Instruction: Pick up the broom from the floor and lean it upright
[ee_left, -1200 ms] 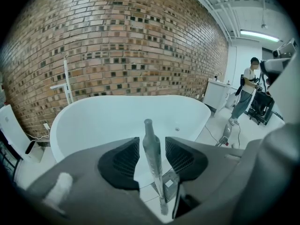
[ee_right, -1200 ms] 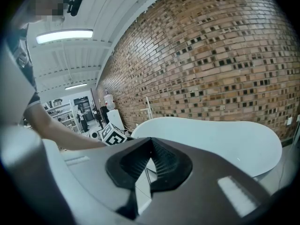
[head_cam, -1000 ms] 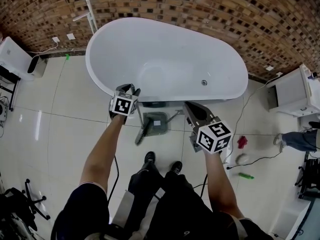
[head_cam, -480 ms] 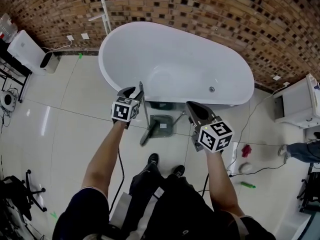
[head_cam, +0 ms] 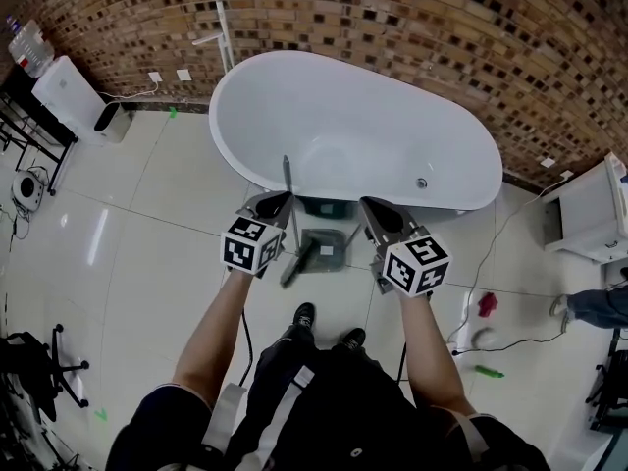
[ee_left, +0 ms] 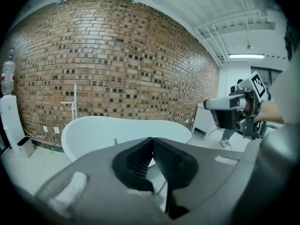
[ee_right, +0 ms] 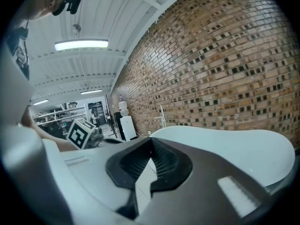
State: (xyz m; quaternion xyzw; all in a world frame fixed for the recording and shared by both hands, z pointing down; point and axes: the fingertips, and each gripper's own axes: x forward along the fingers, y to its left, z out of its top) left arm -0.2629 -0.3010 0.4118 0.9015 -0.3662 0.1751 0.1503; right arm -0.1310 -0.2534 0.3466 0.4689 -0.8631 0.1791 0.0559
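The bathtub (head_cam: 353, 116) blocks the way straight ahead, its near rim close by, and the brick wall (head_cam: 442, 27) shuts off everything behind it. A thin tap pipe (head_cam: 224, 29) stands at the tub's left end. Low in front of the rim a grey dustpan (head_cam: 324, 246) lies on the floor (head_cam: 147, 214), with the broom (head_cam: 287, 180) upright just left of it. Further left the tiles run wide and open as far as a white box (head_cam: 69, 91) by the wall. The right side is tighter (a red scrap (head_cam: 488, 304) and a green scrap (head_cam: 486, 369) on the tiles, then a white cabinet (head_cam: 589, 219)).
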